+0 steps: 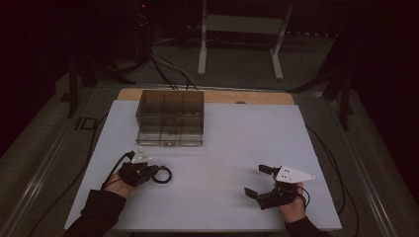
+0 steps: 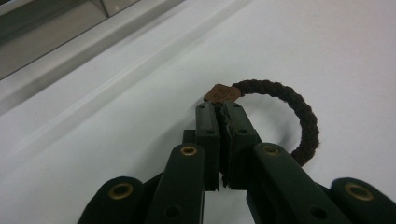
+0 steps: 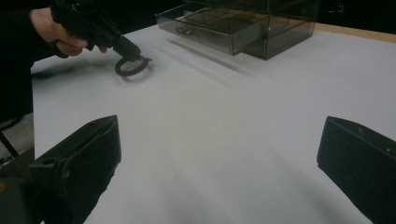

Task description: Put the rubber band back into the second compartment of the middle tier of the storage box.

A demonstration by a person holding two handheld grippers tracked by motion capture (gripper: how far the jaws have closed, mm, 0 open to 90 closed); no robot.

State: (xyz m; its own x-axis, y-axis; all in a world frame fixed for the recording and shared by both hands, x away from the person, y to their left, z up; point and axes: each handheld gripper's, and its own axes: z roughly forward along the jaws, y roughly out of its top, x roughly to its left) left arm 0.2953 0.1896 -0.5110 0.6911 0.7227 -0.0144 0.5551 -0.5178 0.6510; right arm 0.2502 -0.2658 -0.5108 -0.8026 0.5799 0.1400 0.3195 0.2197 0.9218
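The left tongs [image 2: 219, 109] are pinching the braided ring [image 2: 299, 116] beside its tag — likely bound for the open drawer [image 1: 170, 137]; the right tongs [image 1: 261, 181] are waiting spread.

Two handheld grippers, both black plastic. Left gripper [image 2: 218, 122]: paired linkage bars with brass-coloured rivets at the pivots, small round holes along the flat fingers [image 2: 207, 130], black cable looping off the body toward the left edge of the tabletop. Right gripper [image 1: 260, 180]: broad matte black jaws with bevelled edges, grey three-cornered plate on top marked with small dark dots, thin black cable trailing behind. Dark long sleeves [image 1: 101, 210] on both forearms.
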